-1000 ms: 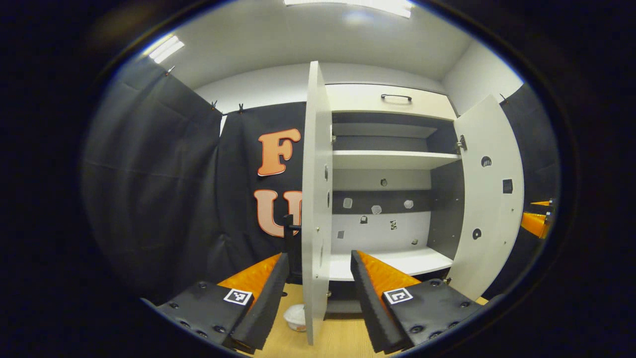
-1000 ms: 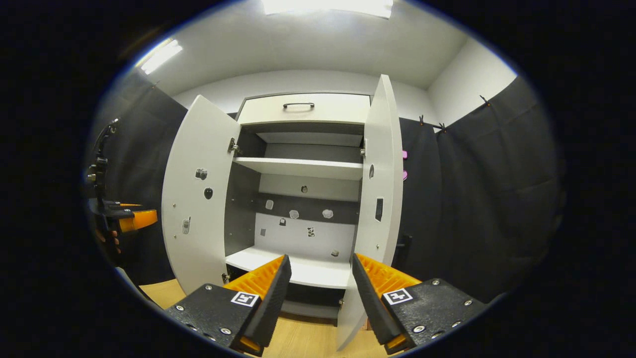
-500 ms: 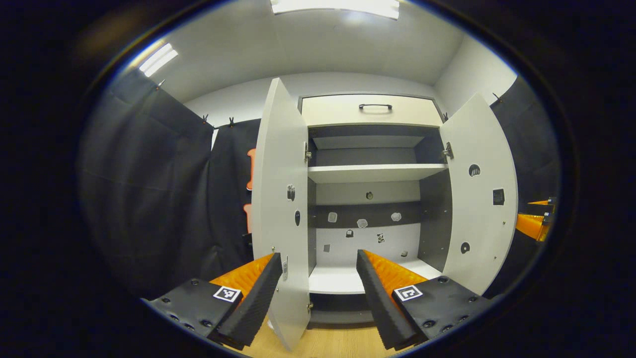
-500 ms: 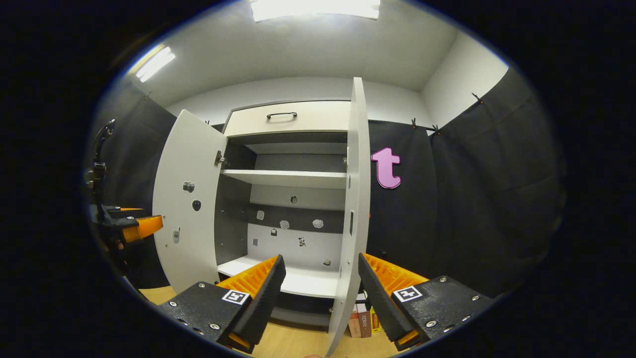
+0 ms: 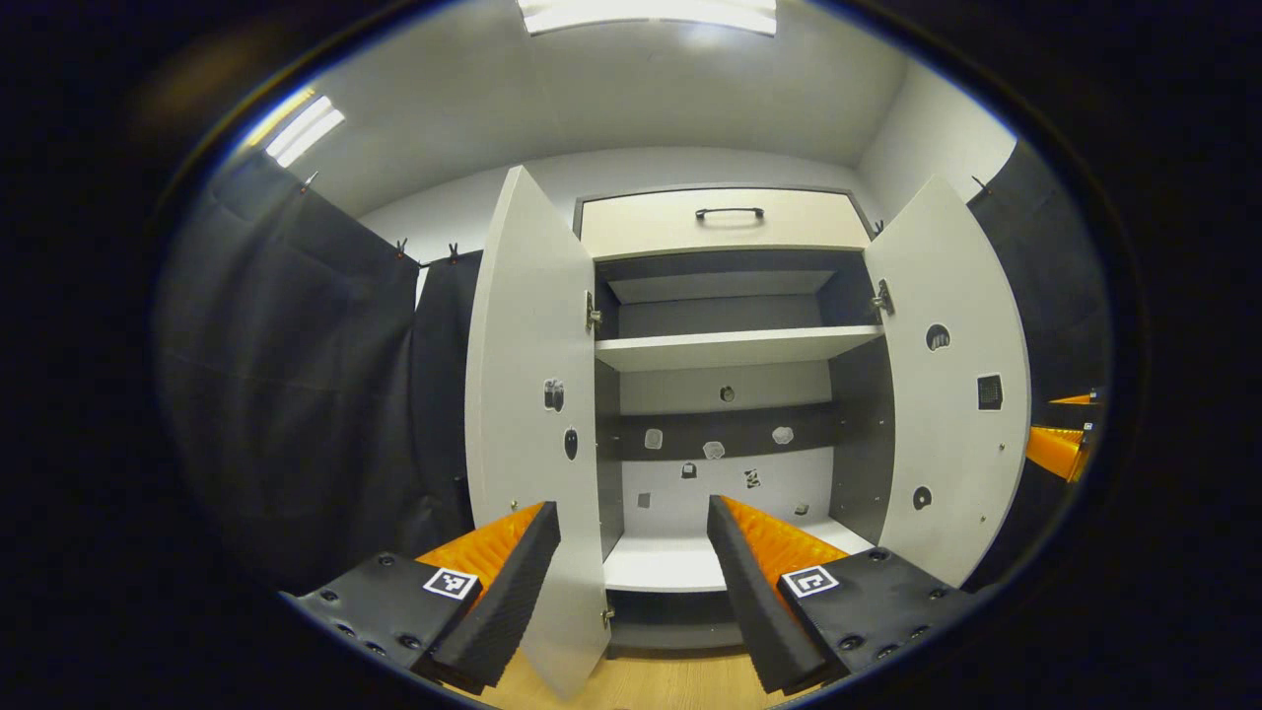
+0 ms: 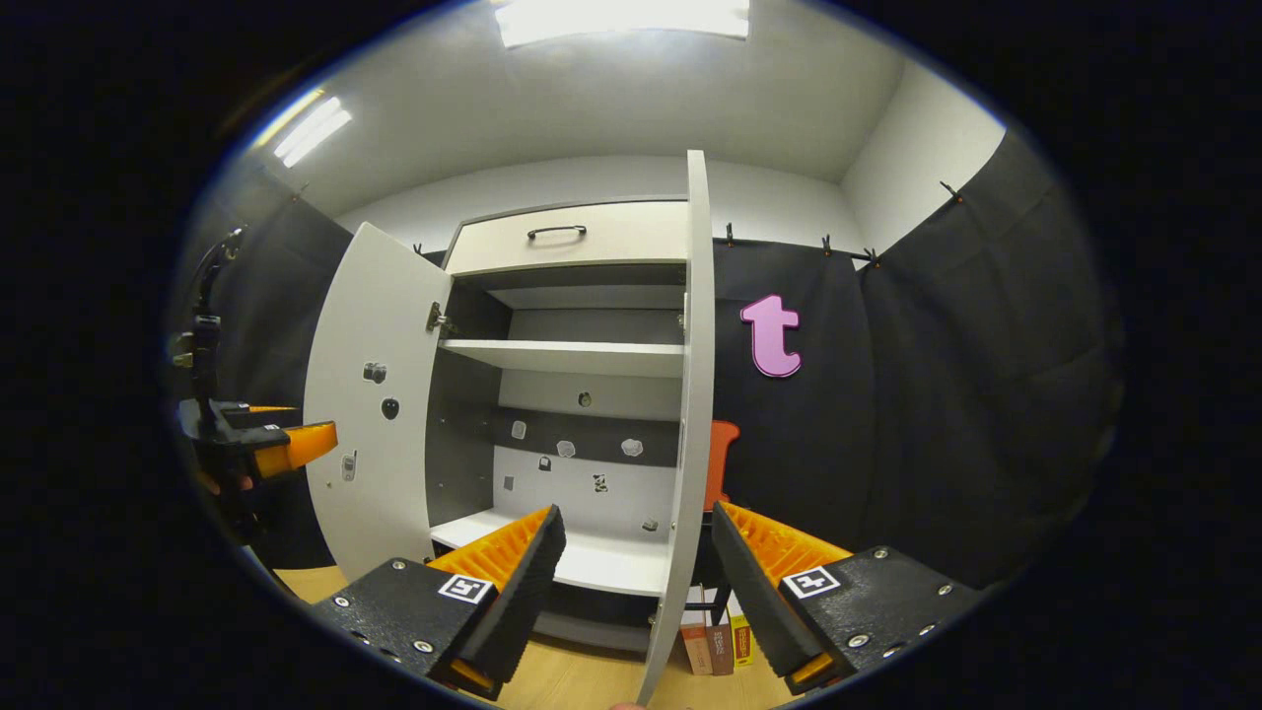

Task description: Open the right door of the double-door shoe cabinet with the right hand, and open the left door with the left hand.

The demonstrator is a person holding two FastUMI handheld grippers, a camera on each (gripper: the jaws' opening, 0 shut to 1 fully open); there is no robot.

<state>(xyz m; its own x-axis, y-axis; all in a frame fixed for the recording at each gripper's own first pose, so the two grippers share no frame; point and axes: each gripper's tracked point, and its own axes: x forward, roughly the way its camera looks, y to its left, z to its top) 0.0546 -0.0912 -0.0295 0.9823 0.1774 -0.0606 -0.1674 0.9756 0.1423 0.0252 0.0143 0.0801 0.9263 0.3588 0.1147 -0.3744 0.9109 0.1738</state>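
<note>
The white shoe cabinet (image 5: 735,347) stands with both doors swung out. In the left gripper view the left door (image 5: 532,394) shows its inner face, and its lower edge runs down between the fingers of my open left gripper (image 5: 631,582), farther off. The right door (image 5: 951,394) hangs open on the right. In the right gripper view the right door (image 6: 690,394) is seen edge-on, in line with the gap of my open right gripper (image 6: 631,582). The left door (image 6: 375,394) stands open there, with the left gripper (image 6: 281,444) beside it.
A drawer with a dark handle (image 5: 730,213) tops the cabinet, and a shelf (image 6: 567,355) crosses the bare inside. Several small boxes (image 6: 715,636) stand on the wooden floor (image 6: 582,680) behind the right door. Black cloth walls close in on both sides.
In the left gripper view the left door went from edge-on to showing its inner face. In the right gripper view the right door turned edge-on. Both grippers stayed open.
</note>
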